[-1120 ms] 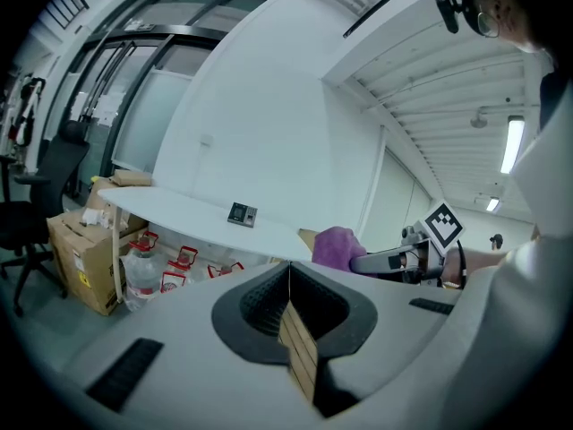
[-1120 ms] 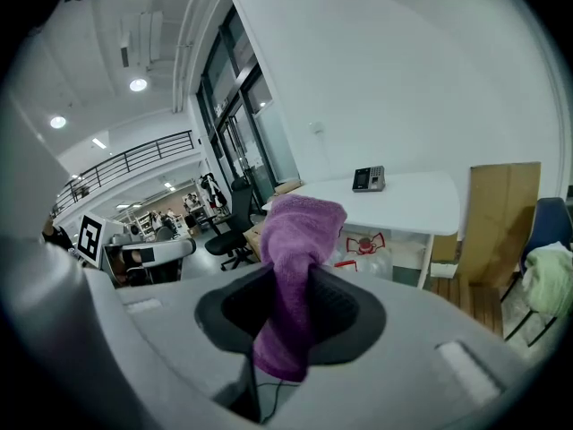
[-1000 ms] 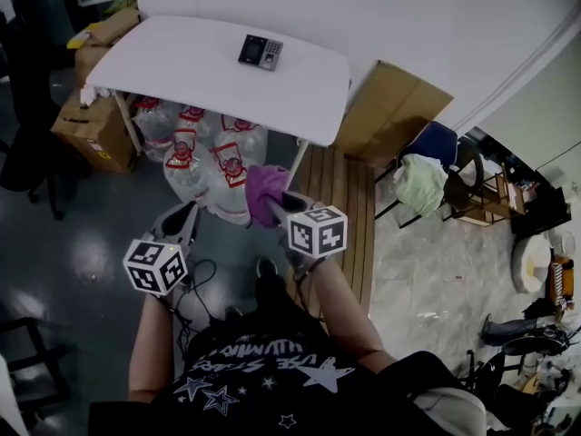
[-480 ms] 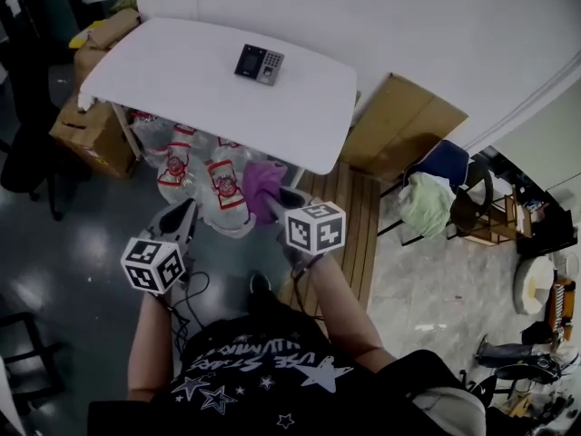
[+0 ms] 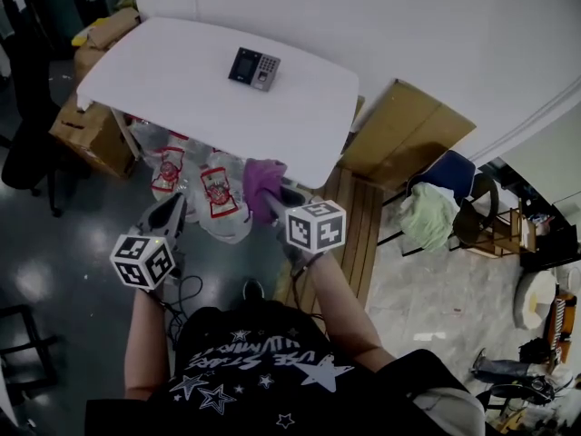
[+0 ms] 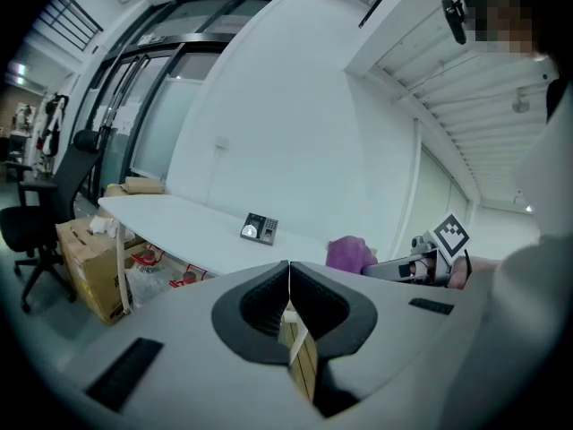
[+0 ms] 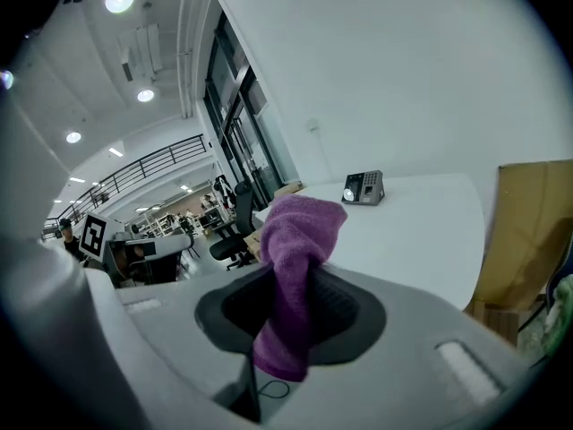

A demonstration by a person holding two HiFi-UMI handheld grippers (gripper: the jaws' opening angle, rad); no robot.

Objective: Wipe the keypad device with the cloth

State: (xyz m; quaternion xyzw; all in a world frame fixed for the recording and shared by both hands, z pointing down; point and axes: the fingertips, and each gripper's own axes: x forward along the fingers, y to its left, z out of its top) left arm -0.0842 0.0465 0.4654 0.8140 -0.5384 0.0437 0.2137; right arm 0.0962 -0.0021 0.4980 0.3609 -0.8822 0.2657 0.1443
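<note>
The keypad device point(image 5: 253, 68) lies on the white table point(image 5: 182, 89) near its far edge; it also shows small in the left gripper view point(image 6: 259, 229) and the right gripper view point(image 7: 364, 188). A purple cloth point(image 5: 262, 184) is bunched between the jaws of my right gripper point(image 5: 272, 203), which is shut on it; the cloth point(image 7: 294, 267) stands up out of the jaws. My left gripper point(image 5: 171, 209) is shut with nothing in it, its pads point(image 6: 288, 305) pressed together. Both grippers hang short of the table's near edge, well away from the device.
Large water bottles point(image 5: 213, 193) with red labels stand under the table. Cardboard boxes point(image 5: 86, 130) sit at the left and a flat cardboard sheet point(image 5: 408, 139) leans at the right. A chair with clothes point(image 5: 440, 203) is further right. An office chair point(image 6: 40, 227) stands left.
The table and device have slid a little lower and nearer in the head view. My left gripper has drifted slightly left. The right gripper keeps the cloth.
</note>
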